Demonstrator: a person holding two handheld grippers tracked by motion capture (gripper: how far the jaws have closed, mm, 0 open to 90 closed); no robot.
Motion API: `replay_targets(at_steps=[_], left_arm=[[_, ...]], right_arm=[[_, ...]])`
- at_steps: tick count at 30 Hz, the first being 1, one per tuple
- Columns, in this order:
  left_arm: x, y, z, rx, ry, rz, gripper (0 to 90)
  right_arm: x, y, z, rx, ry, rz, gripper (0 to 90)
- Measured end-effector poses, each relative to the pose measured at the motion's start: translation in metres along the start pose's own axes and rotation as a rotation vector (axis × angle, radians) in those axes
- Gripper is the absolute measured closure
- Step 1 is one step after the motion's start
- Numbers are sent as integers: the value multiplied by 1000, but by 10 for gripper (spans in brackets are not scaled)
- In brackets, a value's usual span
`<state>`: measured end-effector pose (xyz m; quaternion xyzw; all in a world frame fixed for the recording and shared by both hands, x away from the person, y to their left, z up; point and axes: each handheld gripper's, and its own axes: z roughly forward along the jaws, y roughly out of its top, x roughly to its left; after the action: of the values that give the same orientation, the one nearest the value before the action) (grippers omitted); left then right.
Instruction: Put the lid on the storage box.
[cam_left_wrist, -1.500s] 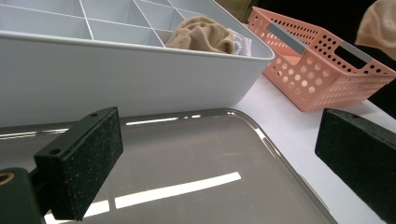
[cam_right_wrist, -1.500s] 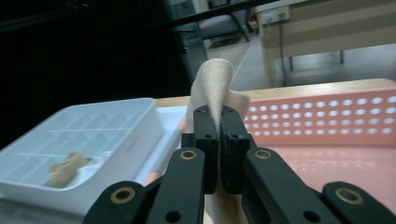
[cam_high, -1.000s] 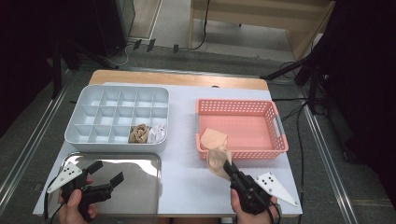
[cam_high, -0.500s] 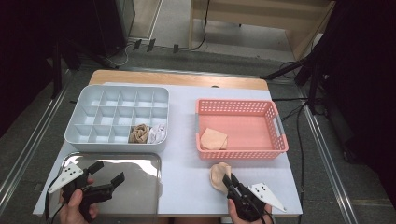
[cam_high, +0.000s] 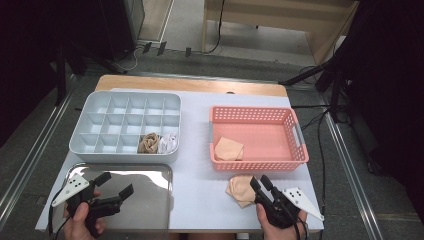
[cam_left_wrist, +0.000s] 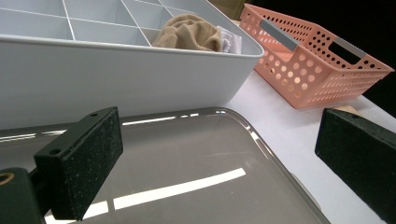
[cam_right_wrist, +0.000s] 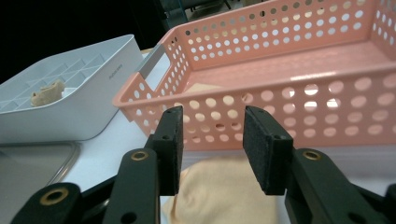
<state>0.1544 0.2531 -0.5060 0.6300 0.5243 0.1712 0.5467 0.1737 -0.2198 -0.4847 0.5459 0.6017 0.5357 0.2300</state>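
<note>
A white tabletop seen from above, with a pink perforated basket as the anchor of the scene. Just in front of the basket's near wall lies a beige stocking, crumpled flat on the tabletop. A second beige stocking rests inside the basket, in its near left corner.

The right tool is held low at the near right edge of the loose stocking, its jaws parted a little and nothing between them. In the right gripper view the two black pads stand on either side of the fabric, slightly above it, with the basket wall right behind.

Well to the left of the basket sits a grey divided organiser tray; two near compartments hold a rolled tan stocking and a white one. In front of that tray is a shiny metal tray, and the left tool hovers over it with jaws spread wide, empty.

The step in hand looks like picking up the loose stocking. To do it well, the right tool should dip until both pads straddle a raised fold, then close on a thick bunch rather than a thin edge, and lift clear of the basket wall.
</note>
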Motion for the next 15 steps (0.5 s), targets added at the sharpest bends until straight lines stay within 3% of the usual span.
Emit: replay_targets(at_steps=[15], left_arm=[[4, 1, -2, -8, 3, -4, 15]], right_arm=[[4, 46, 43, 12, 9, -61, 544]])
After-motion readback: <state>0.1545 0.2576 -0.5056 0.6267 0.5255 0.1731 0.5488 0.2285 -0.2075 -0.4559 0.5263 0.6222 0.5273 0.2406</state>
